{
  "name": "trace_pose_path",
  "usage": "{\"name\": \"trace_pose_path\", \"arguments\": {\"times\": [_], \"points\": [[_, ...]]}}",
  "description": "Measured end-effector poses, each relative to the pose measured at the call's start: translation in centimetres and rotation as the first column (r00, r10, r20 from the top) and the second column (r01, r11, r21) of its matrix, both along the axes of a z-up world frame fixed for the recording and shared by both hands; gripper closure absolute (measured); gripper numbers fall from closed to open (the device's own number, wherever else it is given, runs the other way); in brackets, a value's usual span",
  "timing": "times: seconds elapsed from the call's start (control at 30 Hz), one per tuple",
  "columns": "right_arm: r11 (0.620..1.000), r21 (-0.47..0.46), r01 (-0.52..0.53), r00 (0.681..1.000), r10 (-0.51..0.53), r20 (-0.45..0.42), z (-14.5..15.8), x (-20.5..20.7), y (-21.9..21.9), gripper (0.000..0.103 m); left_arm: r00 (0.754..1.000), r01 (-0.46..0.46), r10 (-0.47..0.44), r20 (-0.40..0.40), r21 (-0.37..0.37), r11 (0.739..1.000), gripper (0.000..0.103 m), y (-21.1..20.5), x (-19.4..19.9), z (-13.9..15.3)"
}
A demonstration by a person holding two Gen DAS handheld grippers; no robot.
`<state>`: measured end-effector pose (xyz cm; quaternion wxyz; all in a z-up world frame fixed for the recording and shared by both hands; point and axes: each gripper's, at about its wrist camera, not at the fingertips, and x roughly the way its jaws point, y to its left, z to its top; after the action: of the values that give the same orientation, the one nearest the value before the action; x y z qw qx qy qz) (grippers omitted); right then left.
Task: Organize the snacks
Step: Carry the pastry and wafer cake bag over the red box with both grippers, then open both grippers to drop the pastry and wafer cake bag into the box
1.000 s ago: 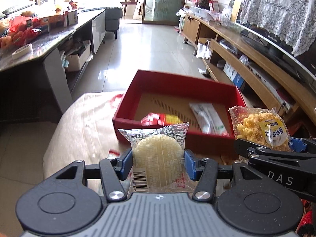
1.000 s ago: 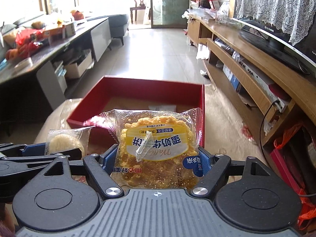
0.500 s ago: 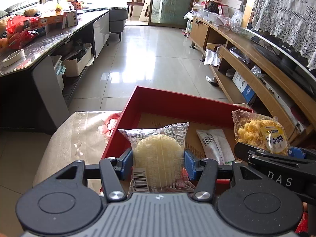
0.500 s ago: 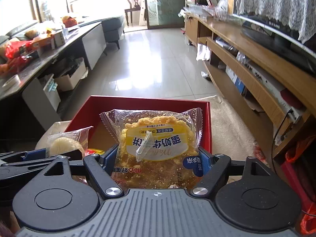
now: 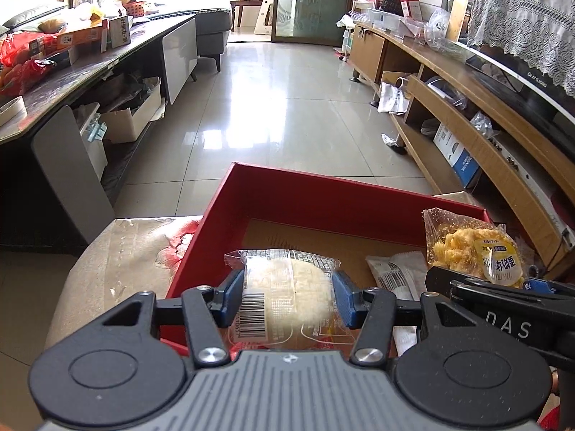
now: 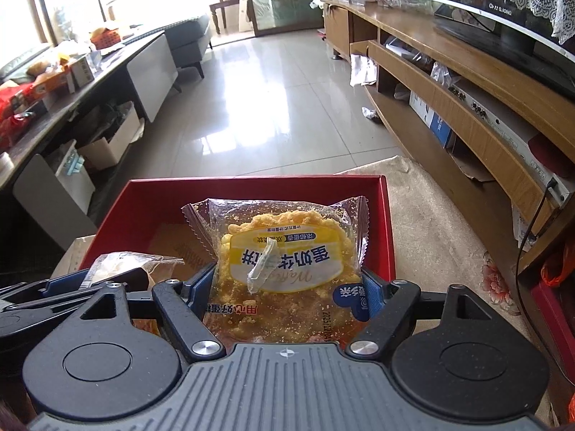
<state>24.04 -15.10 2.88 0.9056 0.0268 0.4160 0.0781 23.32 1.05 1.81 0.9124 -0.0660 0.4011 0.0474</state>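
Snacks in clear crinkled wrappers sit in both tongs above a red box [image 5: 334, 197]. At about seven o'clock in the left wrist view, the left tongs [image 5: 285, 300] are clenched on a pale round cake [image 5: 287, 287], its blue pads pressing either edge; the cake is a flat disc with a barcode on the wrapper's near left corner. At three o'clock in the same view, the right tongs [image 6: 284, 287] grasp a crumbly yellow pastry [image 6: 284, 251] with a yellow-and-white label and a blue heart, loose crumbs scattered inside its zigzag-edged packet. Both tongs point forward and downward over the box's near side, side by side. Inside the shallow cardboard-floored box lies a white sachet [image 5: 393, 273] at four o'clock. The box rests on a beige worktop [image 5: 133, 248] with a red floral print.
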Motion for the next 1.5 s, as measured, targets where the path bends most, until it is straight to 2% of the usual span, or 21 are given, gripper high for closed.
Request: {"name": "trace_pose_path", "arguments": {"times": [0.5, 0.7, 0.93, 1.5], "points": [[0.999, 0.034, 0.005, 0.999, -0.003, -0.038, -2.0, 2.2, -0.2, 0.018, 1.0, -0.006, 0.006, -0.015, 0.03, 1.0, 0.055, 0.0, 2.3, -1.7], [1.0, 0.03, 0.009, 0.999, -0.008, -0.047, -2.5, 2.6, -0.3, 0.016, 1.0, -0.006, 0.007, -0.026, 0.039, 0.999, 0.05, 0.1, 2.6, -2.1], [1.0, -0.012, -0.009, 1.0, 0.009, 0.0, -1.3, 2.1, 0.3, 0.014, 1.0, -0.016, 0.017, -0.019, 0.033, 0.999, 0.046, 0.6, 2.2, -1.4], [0.997, -0.064, -0.037, 0.999, 0.038, 0.027, 0.4, 0.5, 1.0, 0.013, 1.0, -0.009, 0.009, 0.009, 0.014, 1.0, 0.041, 1.8, -0.6, 0.8]]}}
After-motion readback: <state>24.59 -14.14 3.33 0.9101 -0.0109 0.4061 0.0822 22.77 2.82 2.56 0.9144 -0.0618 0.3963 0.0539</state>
